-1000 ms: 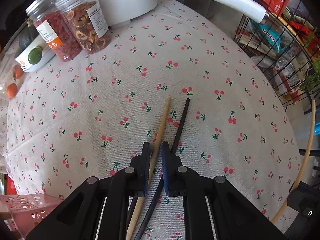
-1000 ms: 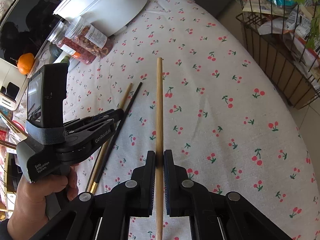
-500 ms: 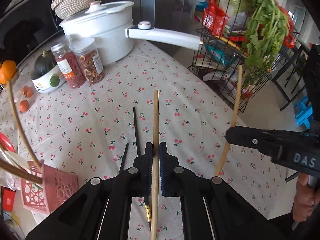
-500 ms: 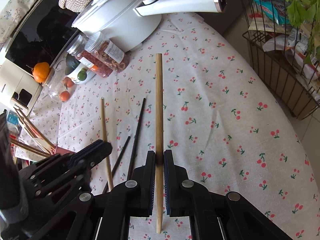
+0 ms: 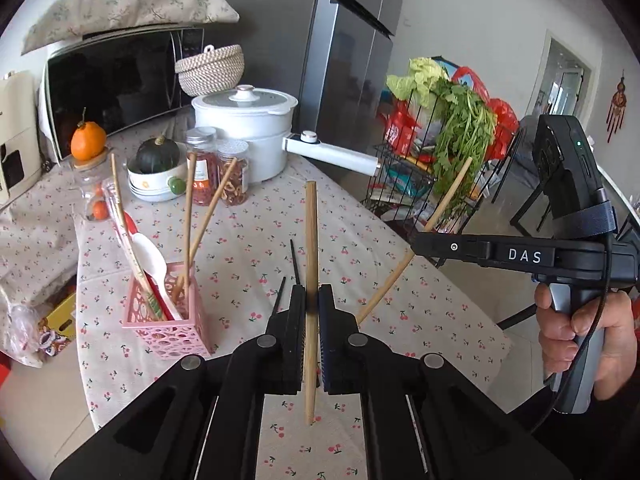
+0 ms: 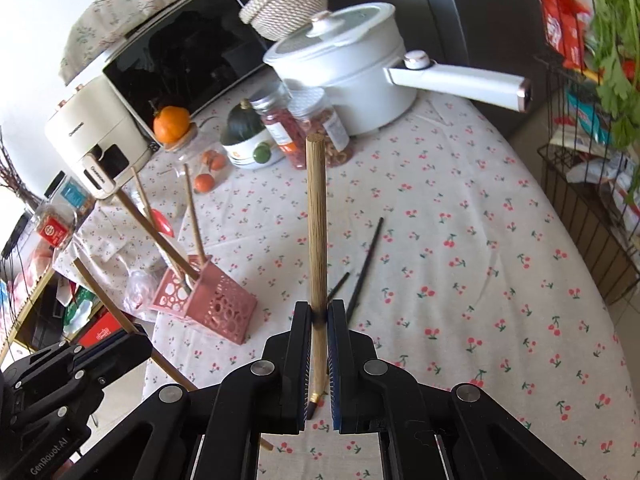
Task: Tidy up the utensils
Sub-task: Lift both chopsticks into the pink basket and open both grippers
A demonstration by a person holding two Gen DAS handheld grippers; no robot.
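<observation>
Left gripper (image 5: 311, 312): your jaws are closed on a wooden chopstick (image 5: 310, 240), which runs straight up between the pads and sticks out both above and below them.
Right gripper (image 6: 319, 320): your jaws are clamped on a second wooden chopstick (image 6: 316, 220); its dark tip shows below the pads and its blunt end stands well above them.
Right gripper seen from the left camera: it (image 5: 418, 245) is off to the right of your left jaws, with its chopstick (image 5: 448, 196) slanting through it.
Left gripper seen from the right camera: its black body (image 6: 120, 354) sits low to the left of your right jaws, its chopstick (image 6: 108, 300) angled up and away.
Pink holder (image 5: 160, 328): it stands on the tablecloth (image 5: 248, 240) to the left of your left jaws, already holding several wooden chopsticks and a white spoon (image 5: 150, 256).
Black chopsticks (image 6: 366, 264): two lie flat on the cloth just beyond your right jaws, slightly to their right.
Background: a white pot (image 5: 248, 124) and two jars (image 5: 216, 172) sit far ahead of both jaws.
</observation>
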